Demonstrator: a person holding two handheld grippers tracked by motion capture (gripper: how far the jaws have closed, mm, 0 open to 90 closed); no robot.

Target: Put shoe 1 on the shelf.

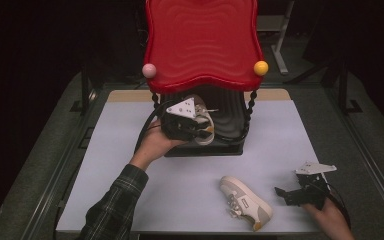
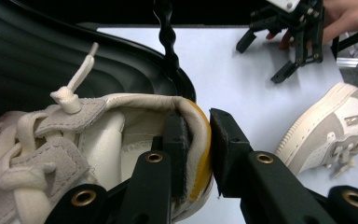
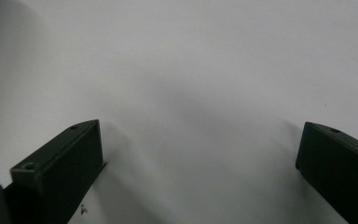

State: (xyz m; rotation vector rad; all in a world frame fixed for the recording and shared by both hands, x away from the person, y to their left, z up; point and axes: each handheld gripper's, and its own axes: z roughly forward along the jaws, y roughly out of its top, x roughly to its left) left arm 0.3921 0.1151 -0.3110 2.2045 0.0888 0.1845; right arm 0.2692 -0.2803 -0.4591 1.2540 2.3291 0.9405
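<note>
My left gripper (image 1: 200,129) is shut on the heel of a cream sneaker (image 1: 205,122), one jaw inside the collar and one outside. In the left gripper view the padded heel rim (image 2: 193,126) is pinched between the pads, over the black lower shelf (image 2: 37,60) of the rack. This sneaker sits at the front of the black shelf (image 1: 230,120) under the red wavy top (image 1: 202,42). A second cream sneaker (image 1: 245,202) lies on the white table (image 1: 130,150) at the front right. My right gripper (image 1: 285,195) rests open beside it; its jaws in the right gripper view stand wide over bare table (image 3: 191,93).
The rack has twisted black posts (image 1: 251,107) and a pink ball (image 1: 149,70) and a yellow ball (image 1: 261,67) at the red top's corners. A person's plaid sleeve (image 1: 115,205) comes in from the bottom left. Dark floor and metal frames surround the table.
</note>
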